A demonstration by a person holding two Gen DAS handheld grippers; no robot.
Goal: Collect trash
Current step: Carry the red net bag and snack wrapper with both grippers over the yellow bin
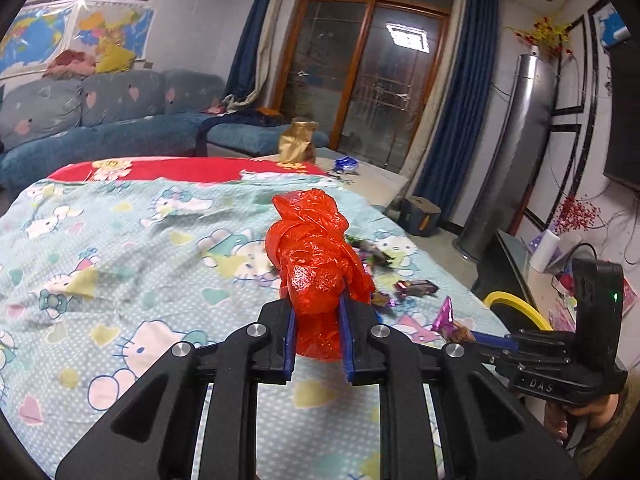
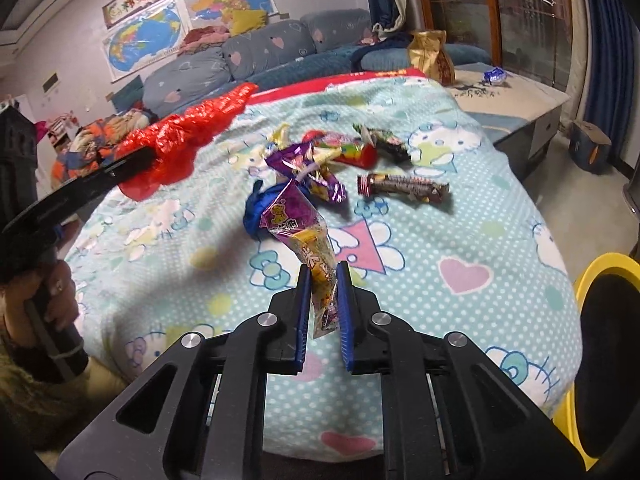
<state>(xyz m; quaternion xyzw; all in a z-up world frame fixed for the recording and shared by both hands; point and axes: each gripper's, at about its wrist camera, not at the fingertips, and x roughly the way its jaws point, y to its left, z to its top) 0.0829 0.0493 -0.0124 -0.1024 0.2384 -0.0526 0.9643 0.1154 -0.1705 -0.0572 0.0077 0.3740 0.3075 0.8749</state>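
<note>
So the right gripper point(image 2: 323, 276) was clamped down on a purple and yellow snack wrapper point(image 2: 298, 226), pads pinching its lower end. The wrapper stuck up and away from the jaws, long axis running pretty much straight on along the fingers, tip leaning a bit left in the right wrist view. It looked lifted clear of the bedsheet point(image 2: 460, 224), though I couldn't say for sure that its far end wasn't brushing the blue wrapper point(image 2: 254, 216) behind it.

The left gripper point(image 1: 318, 306) was closed too, squeezing a crumpled red plastic bag point(image 1: 316, 256). The bag bunched up between the blue pads and poked out forward and upward, with a bit hanging below. From the right side you could see it held off to the left, above the sheet, well apart from the held wrapper.

That's really the thing the next move hangs on, I'd guess: wrapper on the right, bag on the left, and the bag all scrunched shut with no mouth showing. Getting one into the other probably needs the bag opened first.

Rest of the trash sat just beyond the right gripper: a purple foil wrapper point(image 2: 308, 172), a dark candy bar wrapper point(image 2: 402, 186), a red and yellow one point(image 2: 344, 152) further back. The right hand was the nearer one to that pile. Both grippers pointed down at a slant toward the bed, and the person's hand point(image 2: 48, 292) gripped the left handle.
</note>
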